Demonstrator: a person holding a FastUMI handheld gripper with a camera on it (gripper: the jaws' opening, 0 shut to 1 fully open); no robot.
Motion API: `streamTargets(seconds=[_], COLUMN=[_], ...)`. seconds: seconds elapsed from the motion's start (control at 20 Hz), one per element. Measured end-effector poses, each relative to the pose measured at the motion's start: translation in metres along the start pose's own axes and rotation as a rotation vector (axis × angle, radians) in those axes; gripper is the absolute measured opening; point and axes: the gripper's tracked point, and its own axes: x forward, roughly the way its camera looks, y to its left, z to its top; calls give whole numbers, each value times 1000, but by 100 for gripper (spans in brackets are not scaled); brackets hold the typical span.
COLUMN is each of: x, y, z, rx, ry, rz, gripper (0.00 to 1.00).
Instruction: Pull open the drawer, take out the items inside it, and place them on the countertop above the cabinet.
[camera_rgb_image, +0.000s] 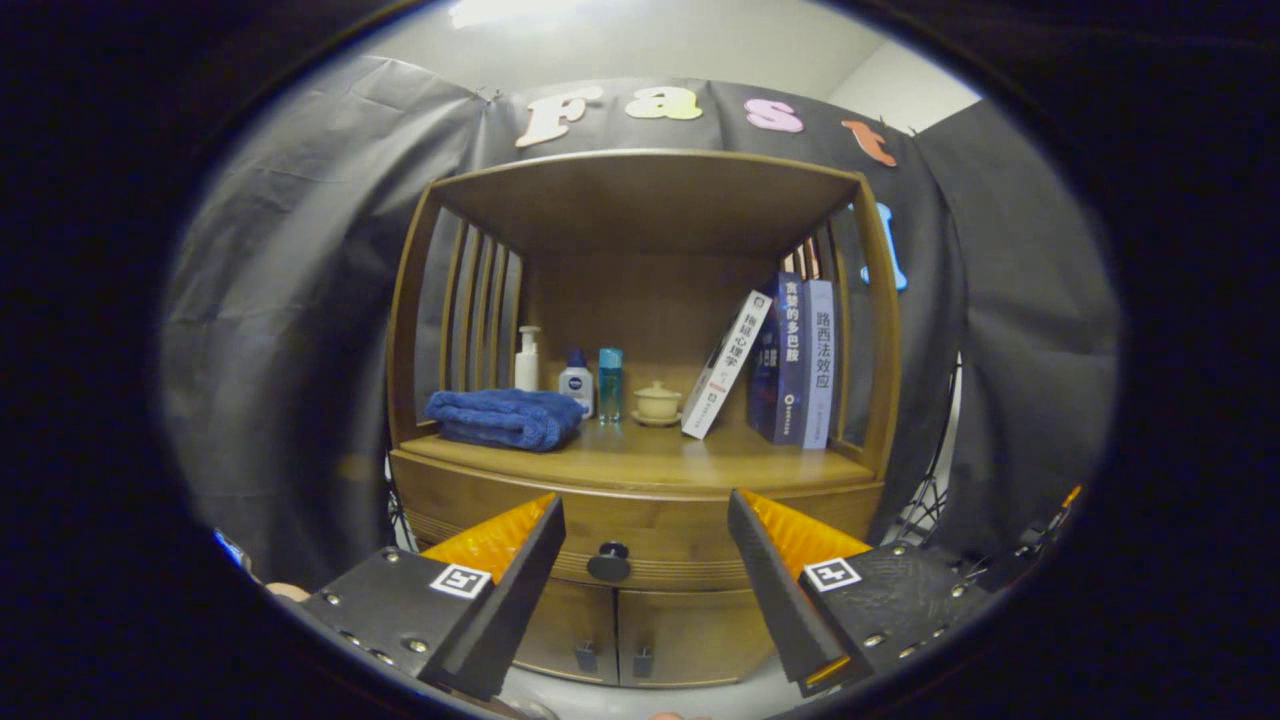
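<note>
Here, gripper (645, 520) hanging released, fingers spread wide, facing drawer (640, 545) shut under countertop (650, 460). Knob (609, 563) sitting between fingers, toward 6 o'clock. Drawer likely stiff, rigid wood; take hold at small round knob, possibly slippery.

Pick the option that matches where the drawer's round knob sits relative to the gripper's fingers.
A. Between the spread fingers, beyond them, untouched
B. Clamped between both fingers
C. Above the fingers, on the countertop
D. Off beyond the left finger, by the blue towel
A: the gripper is open, and the dark knob on the closed drawer lies in the gap between the fingers, farther off, with neither finger touching it.
</note>
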Motion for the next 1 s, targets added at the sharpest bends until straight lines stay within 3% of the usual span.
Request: streamTargets(seconds=[0.45, 0.55, 0.75, 0.9, 1.0], x=[56, 64, 81, 90, 87], y=[19, 23, 27, 30, 32], z=[-69, -81, -98, -110, -113], rx=[0, 6, 10, 25, 38], ry=[122, 147, 183, 213, 243], rz=[17, 19, 10, 20, 24], gripper=[98, 83, 81, 59, 53])
